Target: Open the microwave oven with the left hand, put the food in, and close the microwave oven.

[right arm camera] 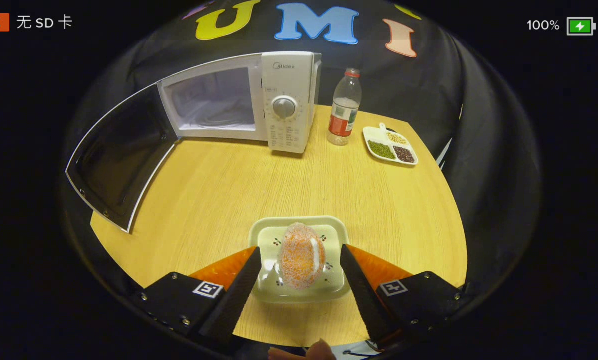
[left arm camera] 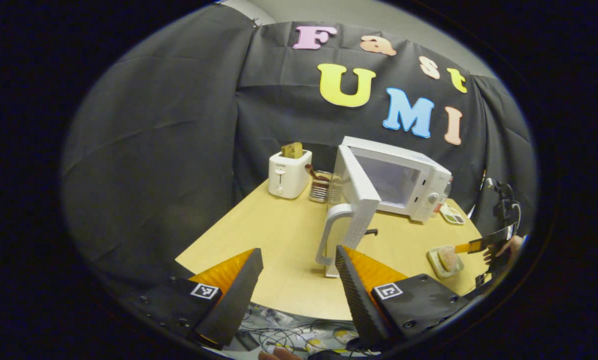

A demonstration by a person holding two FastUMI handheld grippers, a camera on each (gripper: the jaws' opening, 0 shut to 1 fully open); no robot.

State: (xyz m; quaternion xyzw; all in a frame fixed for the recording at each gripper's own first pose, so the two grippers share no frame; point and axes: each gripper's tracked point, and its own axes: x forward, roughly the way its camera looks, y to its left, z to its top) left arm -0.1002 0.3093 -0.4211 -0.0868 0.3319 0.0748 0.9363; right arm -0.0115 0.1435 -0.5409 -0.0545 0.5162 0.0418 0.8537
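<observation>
Food (right arm camera: 302,255) on its plate (right arm camera: 299,222) sits between the right gripper (right arm camera: 299,282) spread fingers, ungripped, long axis toward microwave (right arm camera: 238,100) ahead-left, door (right arm camera: 118,155) swung open; left gripper (left arm camera: 299,280) open, empty.

Staged demo booth w/ kitchen props: black cloth wall (left arm camera: 178,125), microwave (right arm camera: 258,100) & toaster (left arm camera: 288,175) ahead on wood table (right arm camera: 304,185).

cup (left arm camera: 321,186): contents too small to tell | bottle (right arm camera: 344,108): label unreadable
</observation>
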